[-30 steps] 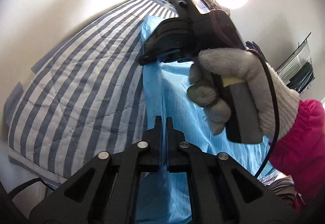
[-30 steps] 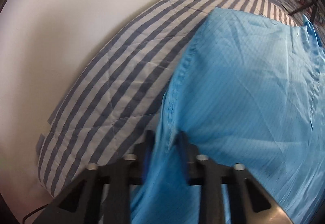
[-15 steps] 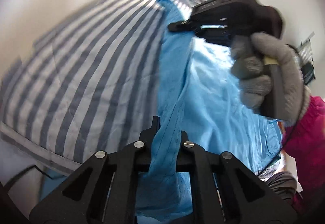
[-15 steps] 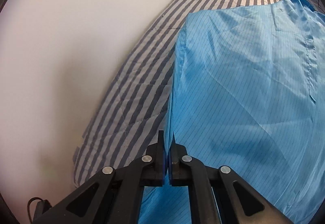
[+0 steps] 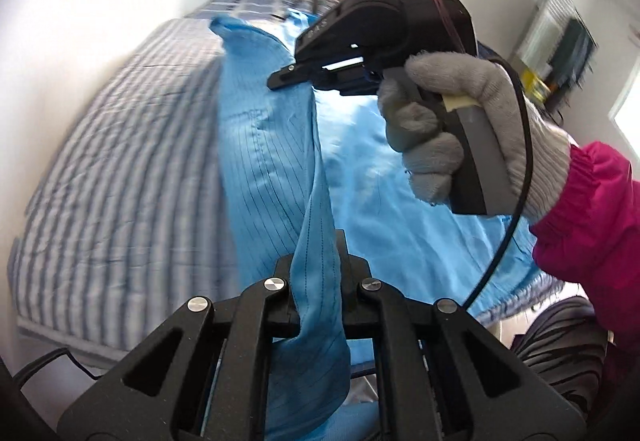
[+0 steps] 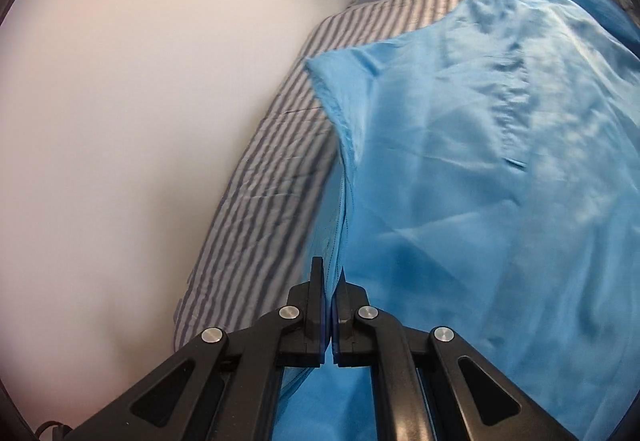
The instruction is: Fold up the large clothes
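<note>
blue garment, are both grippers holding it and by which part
Yes. The left gripper and the right gripper are each shut on the blue garment, both pinching its long side edge that runs beside the striped bedcover.

Almost nothing legible here. The one marking sits on the black housing of the right gripper (image 5: 320, 71), upper middle of the left wrist view — a short raised or embossed string of characters, too small and blurred to make out. The right wrist view carries no text at all.
</note>
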Demonstrator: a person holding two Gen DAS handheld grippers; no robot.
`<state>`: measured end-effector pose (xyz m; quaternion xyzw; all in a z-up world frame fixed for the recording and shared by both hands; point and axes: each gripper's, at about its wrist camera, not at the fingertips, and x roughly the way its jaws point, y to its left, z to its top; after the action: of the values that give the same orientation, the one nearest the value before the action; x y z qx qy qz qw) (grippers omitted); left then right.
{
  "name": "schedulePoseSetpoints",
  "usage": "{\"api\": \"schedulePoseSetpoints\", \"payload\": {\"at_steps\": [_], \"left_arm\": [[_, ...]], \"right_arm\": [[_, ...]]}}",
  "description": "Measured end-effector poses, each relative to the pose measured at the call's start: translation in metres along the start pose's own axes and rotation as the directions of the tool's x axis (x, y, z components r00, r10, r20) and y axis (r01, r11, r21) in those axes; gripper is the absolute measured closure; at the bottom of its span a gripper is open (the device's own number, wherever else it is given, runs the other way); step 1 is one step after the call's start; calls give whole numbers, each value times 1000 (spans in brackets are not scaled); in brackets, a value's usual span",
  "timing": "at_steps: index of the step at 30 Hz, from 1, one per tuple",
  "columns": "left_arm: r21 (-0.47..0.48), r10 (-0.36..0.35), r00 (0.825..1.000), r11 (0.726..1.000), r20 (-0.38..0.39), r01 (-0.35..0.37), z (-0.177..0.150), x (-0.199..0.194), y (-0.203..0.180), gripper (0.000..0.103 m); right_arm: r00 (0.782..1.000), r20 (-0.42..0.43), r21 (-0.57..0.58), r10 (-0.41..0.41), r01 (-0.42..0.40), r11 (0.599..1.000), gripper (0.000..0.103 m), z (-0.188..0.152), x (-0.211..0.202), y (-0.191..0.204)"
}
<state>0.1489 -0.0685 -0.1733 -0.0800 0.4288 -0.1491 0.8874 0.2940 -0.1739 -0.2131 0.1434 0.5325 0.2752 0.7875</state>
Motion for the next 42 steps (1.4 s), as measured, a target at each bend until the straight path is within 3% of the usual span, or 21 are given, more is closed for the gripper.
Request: {"api": "schedulePoseSetpoints", "payload": {"at_steps": [4, 7, 14, 18, 23, 24, 26, 32, 37, 42], "left_arm": [[31, -35, 998, 999, -50, 37, 0, 24, -20, 97], [1, -101, 990, 995, -100, 102, -4, 35, -25, 94], [-72, -211, 973, 976, -97, 205, -17, 0, -4, 88], [-76, -141, 988, 988, -57, 137, -19, -33, 14, 83], [-132, -82, 996, 988, -39, 77, -16, -25, 53, 83], [-135, -71, 997, 989, -36, 66, -14, -20, 57, 83], [-140, -80, 996, 987, -29, 75, -12, -14, 57, 83], [-93, -77, 994, 993, -72, 70, -16, 28, 47, 83], [-74, -13, 992, 997, -129, 4, -32, 68, 45, 83], [-64, 13, 994, 998, -113, -20, -34, 80, 43, 83]], "right_arm": [[1000, 0, 80, -8, 8, 997, 103, -16, -4, -38], [999, -19, 108, -46, 48, 993, 103, -25, 1, -59], [995, -25, 125, -97, 100, 987, 103, -29, 13, -81], [994, -16, 125, -109, 110, 986, 103, -24, 11, -85], [994, -70, 75, -86, 92, 993, 97, -40, 4, -76], [991, -78, 64, -105, 110, 992, 95, -41, 2, -72], [986, -78, 36, -144, 147, 988, 80, -46, -4, -66], [980, -25, -8, -196, 196, 981, 73, -57, -30, -57], [971, 18, -55, -240, 240, 969, 70, -66, -51, -53], [962, 97, -64, -256, 263, 963, 64, -71, -87, -53]]}}
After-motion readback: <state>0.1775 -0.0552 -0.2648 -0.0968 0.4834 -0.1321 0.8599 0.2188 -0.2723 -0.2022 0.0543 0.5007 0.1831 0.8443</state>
